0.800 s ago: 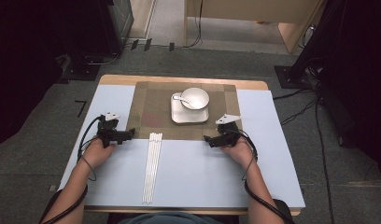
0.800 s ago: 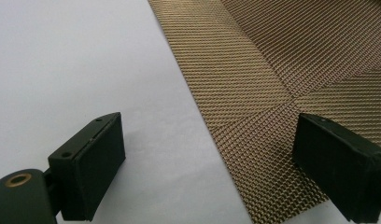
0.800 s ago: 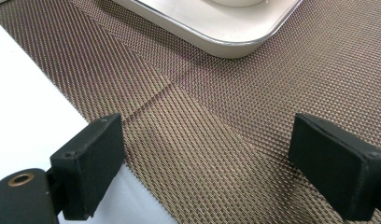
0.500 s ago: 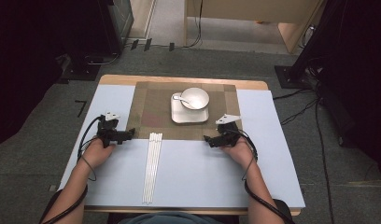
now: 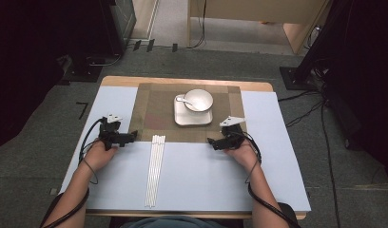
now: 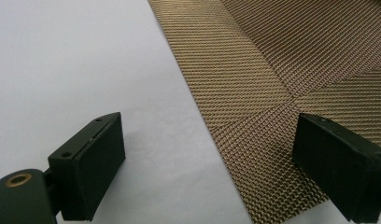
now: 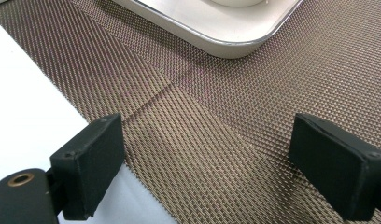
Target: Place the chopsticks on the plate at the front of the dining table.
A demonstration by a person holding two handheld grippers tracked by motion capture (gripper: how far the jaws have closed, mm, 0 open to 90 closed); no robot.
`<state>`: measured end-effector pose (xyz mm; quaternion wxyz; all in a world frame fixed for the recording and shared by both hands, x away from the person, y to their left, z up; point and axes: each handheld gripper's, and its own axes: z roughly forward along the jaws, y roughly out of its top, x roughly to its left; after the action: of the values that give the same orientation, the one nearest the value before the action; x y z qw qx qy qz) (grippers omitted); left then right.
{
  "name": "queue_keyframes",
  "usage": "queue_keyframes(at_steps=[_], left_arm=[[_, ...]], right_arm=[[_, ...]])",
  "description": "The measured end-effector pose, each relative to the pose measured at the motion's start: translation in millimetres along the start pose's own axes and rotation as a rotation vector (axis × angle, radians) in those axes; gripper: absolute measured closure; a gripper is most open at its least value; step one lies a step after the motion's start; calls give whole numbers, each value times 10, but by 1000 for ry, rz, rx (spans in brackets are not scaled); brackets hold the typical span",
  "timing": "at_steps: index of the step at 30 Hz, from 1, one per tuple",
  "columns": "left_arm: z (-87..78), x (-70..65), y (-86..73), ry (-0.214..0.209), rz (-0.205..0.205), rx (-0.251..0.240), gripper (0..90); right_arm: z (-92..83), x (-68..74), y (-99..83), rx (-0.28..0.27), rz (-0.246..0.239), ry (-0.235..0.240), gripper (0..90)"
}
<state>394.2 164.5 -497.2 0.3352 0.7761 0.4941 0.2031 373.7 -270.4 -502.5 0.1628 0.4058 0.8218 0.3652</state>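
Both tongs, left [image 5: 133,136] and right [image 5: 211,141], wide apart, flanking the white chopsticks [image 5: 155,170].

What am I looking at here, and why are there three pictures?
A person sits at a table with a hand-held gripper in each hand: the left hand-held gripper and the right hand-held gripper. One picture is taken from above. The other two come from cameras riding on each gripper, looking along its two black jaws. On the table lie a woven mat, a square plate with a bowl and spoon, and white sticks. Both grippers are open and hold nothing.
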Motion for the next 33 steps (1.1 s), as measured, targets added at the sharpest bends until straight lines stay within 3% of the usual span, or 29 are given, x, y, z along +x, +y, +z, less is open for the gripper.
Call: queue_keyframes(at_steps=[13, 18, 33], left_arm=[[0, 1, 1, 1, 1, 0, 91], [2, 0, 2, 1, 1, 1, 90], [2, 1, 2, 0, 1, 1, 89]], right_arm=[[9, 16, 62, 38, 18, -19, 111], [-7, 45, 89, 49, 23, -31, 177], [-27, 128, 142, 22, 21, -30, 230]])
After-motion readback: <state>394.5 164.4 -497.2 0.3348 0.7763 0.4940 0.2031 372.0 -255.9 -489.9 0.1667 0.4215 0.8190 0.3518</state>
